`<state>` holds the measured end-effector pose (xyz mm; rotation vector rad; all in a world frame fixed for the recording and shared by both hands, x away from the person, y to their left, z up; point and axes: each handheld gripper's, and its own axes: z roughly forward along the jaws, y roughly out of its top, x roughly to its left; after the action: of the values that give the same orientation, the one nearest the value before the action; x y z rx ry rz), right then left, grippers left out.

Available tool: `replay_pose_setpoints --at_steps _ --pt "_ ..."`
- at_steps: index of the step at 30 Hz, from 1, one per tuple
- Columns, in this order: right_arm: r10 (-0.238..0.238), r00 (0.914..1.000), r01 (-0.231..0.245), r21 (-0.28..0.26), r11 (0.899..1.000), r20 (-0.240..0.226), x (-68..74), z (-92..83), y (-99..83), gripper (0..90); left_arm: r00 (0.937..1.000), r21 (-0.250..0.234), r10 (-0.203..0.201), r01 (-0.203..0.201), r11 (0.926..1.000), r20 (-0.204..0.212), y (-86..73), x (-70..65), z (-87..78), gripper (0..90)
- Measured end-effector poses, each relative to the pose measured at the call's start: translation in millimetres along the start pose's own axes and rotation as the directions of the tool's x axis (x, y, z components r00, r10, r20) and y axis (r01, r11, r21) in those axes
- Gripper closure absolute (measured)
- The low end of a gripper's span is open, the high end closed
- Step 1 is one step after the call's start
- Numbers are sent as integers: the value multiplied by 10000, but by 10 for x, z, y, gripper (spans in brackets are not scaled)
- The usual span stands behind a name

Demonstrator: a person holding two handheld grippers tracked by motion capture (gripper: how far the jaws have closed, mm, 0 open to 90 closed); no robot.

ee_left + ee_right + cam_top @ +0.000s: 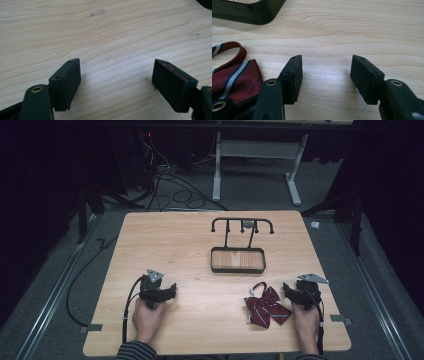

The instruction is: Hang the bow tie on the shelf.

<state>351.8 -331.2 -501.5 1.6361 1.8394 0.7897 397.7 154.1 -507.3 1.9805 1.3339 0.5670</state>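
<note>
A dark red bow tie (266,306) with white and navy stripes lies flat on the wooden table (200,240), its neck loop curling toward the back. My right gripper (299,291) rests just right of it, jaws wide apart over bare wood; the bow tie (232,77) lies left of that gripper (326,77). My left gripper (169,292) sits at the front left of the table, held by a hand, and its jaws (116,82) stand open with nothing between them. A black stand with hooks and a tray base (238,260) rises at the middle back.
The stand's hook bar (242,224) spans the back centre of the table. A corner of the tray (249,12) lies beyond the right gripper. Cables trail from both grippers over the front edge. Beyond the table are floor cables and a white frame.
</note>
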Motion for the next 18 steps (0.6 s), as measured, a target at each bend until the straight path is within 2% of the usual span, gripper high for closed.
replay_pose_setpoints --at_steps 18 --pt "-70 10000 70 15 10000 -72 8 -8 -7 445 10000 -4 8 -8 10000 -17 -5 -1 -5 236"
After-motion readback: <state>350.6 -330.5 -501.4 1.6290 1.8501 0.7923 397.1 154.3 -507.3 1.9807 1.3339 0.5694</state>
